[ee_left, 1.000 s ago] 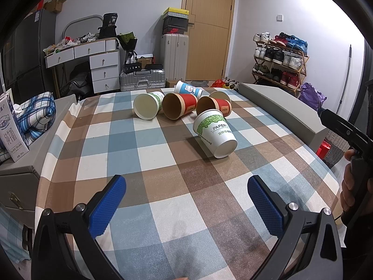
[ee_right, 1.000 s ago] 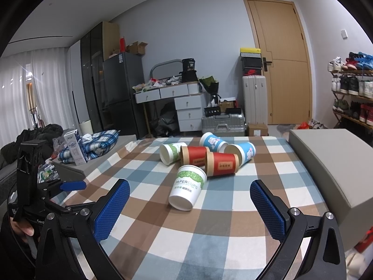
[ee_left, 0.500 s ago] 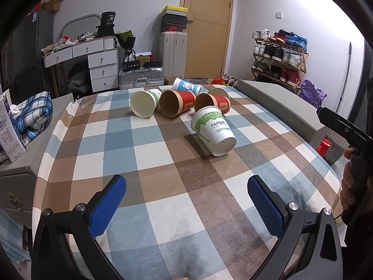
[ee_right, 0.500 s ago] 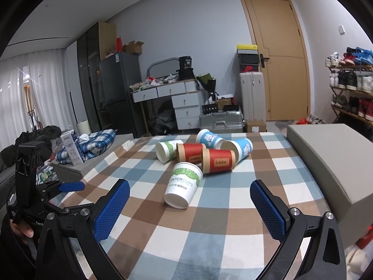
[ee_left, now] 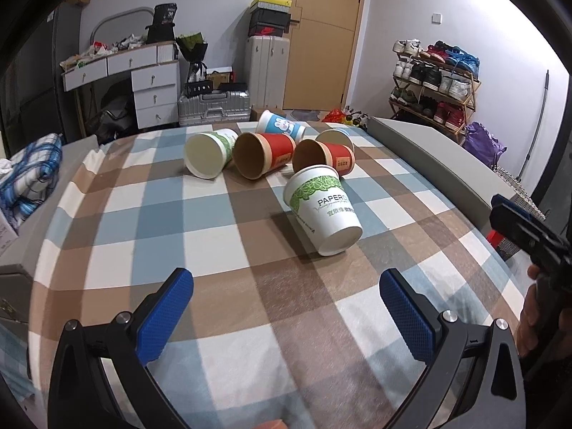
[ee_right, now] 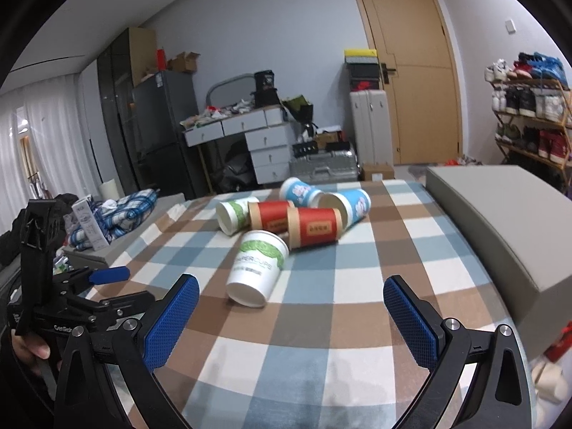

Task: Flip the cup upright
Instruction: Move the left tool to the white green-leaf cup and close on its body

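White paper cup [ee_right: 258,266] lying sideways, left hand-held gripper [ee_left: 286,316] spread, right hand-held gripper [ee_right: 291,316] spread

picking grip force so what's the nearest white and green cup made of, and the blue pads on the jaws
White and green cup: looks like thin paper, smooth printed finish; it reads "PAPER CUPS" and has a rolled rim, so likely crushable.
Blue pads: probably rubber or soft plastic, matte, with a fine diamond-knurl texture for grip. Exact material can't be told.

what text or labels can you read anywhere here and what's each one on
"PAPERC", cut off by the curve: nearest green-and-white cup
"GoitRck" or similar, uncertain: left gripper body
Chinese line under the cup's lettering: too small to read
Yellow label on red cup: too blurred
Milk carton: print illegible
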{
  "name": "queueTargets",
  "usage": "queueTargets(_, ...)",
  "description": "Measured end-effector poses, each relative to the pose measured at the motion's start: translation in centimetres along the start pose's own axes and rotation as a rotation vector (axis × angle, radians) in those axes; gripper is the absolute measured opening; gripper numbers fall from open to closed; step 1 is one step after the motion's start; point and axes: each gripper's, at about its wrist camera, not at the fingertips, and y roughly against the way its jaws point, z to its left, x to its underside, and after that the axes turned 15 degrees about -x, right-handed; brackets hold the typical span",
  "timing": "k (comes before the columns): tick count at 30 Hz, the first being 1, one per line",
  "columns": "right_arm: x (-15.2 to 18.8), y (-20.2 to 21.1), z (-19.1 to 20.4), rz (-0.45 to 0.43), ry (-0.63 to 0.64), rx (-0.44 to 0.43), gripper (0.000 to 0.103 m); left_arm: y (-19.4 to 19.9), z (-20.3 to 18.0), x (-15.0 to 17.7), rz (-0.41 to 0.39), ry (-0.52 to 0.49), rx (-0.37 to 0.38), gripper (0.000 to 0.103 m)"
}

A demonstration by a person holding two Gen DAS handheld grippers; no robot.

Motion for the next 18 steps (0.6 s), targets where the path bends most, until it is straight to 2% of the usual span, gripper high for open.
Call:
queueTargets(7, 0.0, 0.0, -1.0, -0.005, -0.036, 0.011, 0.103, -2.1, -2.1, -1.3, 0.05, -0.007, 0.014, 0.101)
queueTargets(14, 0.1, 0.3, -2.1, -0.013, -0.072, 0.021, 0.103, -5.1, -3.4, -2.6, 0.14, 0.058, 0.041, 0.101)
queueTargets(18, 0.1, 0.4, -2.4, -0.012, -0.086, 0.021, 0.103, -6.4, -4.2, -3.1, 0.182, 0.074, 0.029, 0.101)
